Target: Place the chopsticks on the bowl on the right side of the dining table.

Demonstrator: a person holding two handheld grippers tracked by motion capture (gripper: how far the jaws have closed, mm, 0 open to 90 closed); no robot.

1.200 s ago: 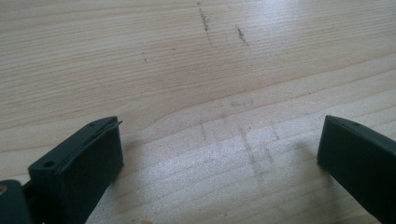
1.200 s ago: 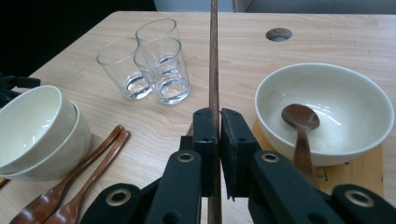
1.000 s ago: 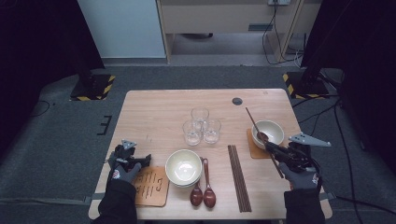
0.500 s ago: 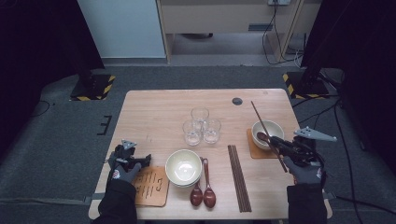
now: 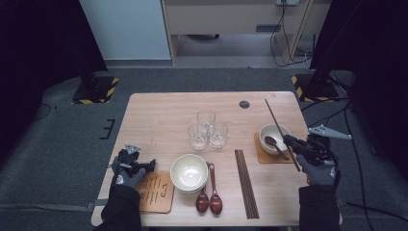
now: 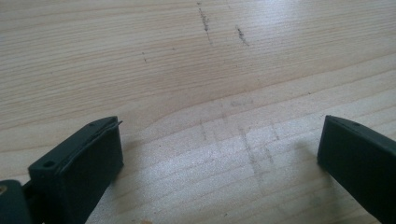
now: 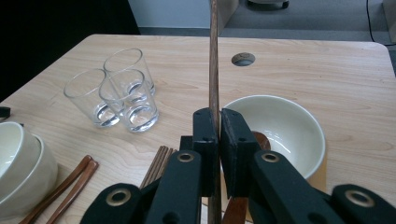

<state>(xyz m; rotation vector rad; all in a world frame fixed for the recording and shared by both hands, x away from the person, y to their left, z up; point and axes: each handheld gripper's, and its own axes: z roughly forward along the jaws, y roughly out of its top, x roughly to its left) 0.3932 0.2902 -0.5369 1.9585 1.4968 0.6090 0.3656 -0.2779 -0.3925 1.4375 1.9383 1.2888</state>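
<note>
My right gripper (image 5: pixel 294 144) (image 7: pixel 219 133) is shut on a long dark wooden chopstick (image 5: pixel 275 120) (image 7: pixel 214 65). The stick slants up over a small cream bowl (image 5: pixel 269 132) (image 7: pixel 285 123), which holds a brown spoon (image 5: pixel 275 143) and sits on an orange coaster (image 5: pixel 262 155). Far from these, my left gripper (image 5: pixel 138 166) (image 6: pixel 219 144) rests at the table's left front. Its jaws stand wide open over bare wood with nothing between them.
Three clear glasses (image 5: pixel 207 131) (image 7: pixel 116 93) stand mid-table. Stacked cream bowls (image 5: pixel 189 172) (image 7: pixel 18 163), two brown spoons (image 5: pixel 210 195) and several chopsticks (image 5: pixel 246 183) (image 7: pixel 156 165) lie near the front. A wooden mat (image 5: pixel 155 191) lies beside my left hand. A cable hole (image 5: pixel 244 104) is at the back.
My right gripper has shifted right and slightly away with the chopstick still clamped, and the stick's far tip has moved right. The left gripper has stayed put.
</note>
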